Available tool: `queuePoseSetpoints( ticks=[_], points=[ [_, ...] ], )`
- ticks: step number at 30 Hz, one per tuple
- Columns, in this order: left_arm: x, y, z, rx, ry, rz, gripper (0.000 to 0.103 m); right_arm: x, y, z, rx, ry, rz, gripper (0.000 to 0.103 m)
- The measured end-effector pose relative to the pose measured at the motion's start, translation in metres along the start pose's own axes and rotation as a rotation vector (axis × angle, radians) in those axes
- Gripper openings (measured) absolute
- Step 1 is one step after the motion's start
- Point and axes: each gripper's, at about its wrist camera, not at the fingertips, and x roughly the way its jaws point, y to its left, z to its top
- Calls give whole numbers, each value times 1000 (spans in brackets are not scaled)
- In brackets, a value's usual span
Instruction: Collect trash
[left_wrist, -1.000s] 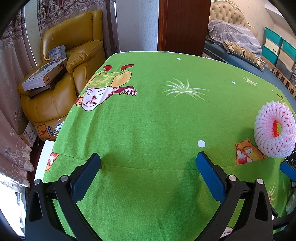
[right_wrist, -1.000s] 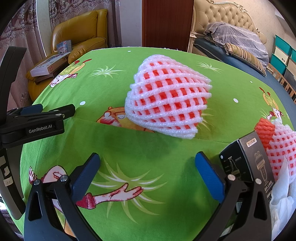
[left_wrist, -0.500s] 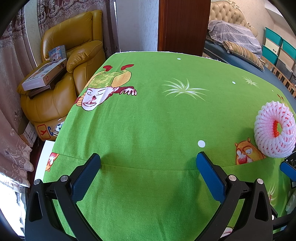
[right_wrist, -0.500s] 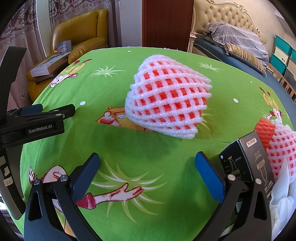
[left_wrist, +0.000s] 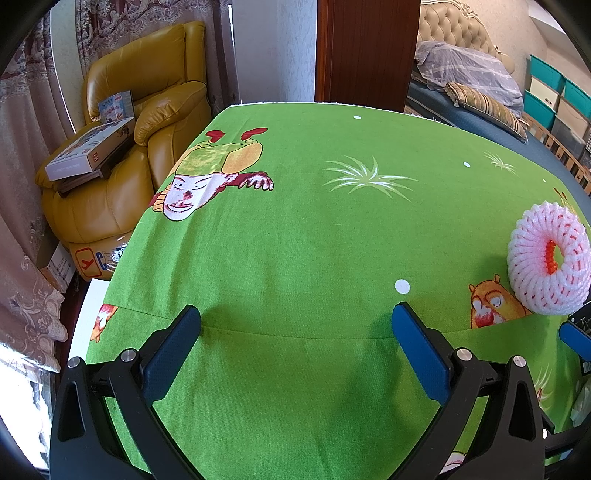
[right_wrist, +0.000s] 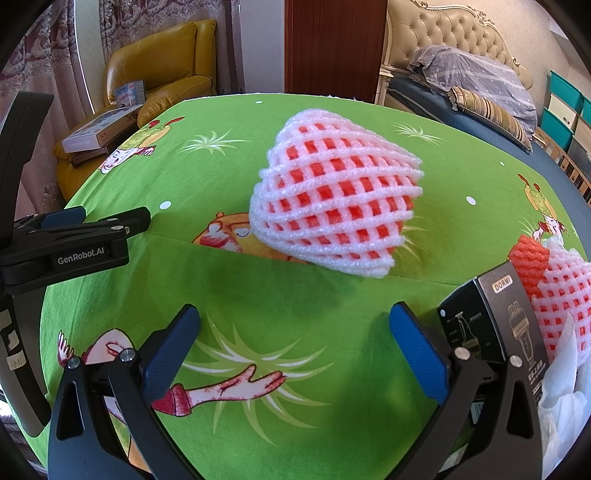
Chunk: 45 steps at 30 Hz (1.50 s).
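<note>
A white and red foam fruit net (right_wrist: 334, 195) lies on the green tablecloth (right_wrist: 280, 291) just ahead of my right gripper (right_wrist: 295, 325), which is open and holds nothing. The same foam net (left_wrist: 548, 258) shows at the far right of the left wrist view, its hole facing the camera. My left gripper (left_wrist: 295, 325) is open over bare green tablecloth (left_wrist: 295, 221), well left of the net. A black carton (right_wrist: 491, 325), a second foam net (right_wrist: 554, 295) and white crumpled paper (right_wrist: 561, 391) sit by the right finger of my right gripper.
The left gripper's body (right_wrist: 66, 243) reaches in from the left of the right wrist view. A yellow armchair (left_wrist: 122, 147) with boxes (left_wrist: 88, 151) stands past the table's left edge. A wooden door (left_wrist: 365, 51) and a bed (left_wrist: 476, 88) are behind the table.
</note>
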Motion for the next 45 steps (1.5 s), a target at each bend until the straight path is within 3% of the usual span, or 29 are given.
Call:
queuePoseSetpoints(
  ticks=[45],
  points=[
    [-1, -3, -2, -2, -2, 3, 97, 1, -3, -3, -3, -3, 3, 100]
  ],
)
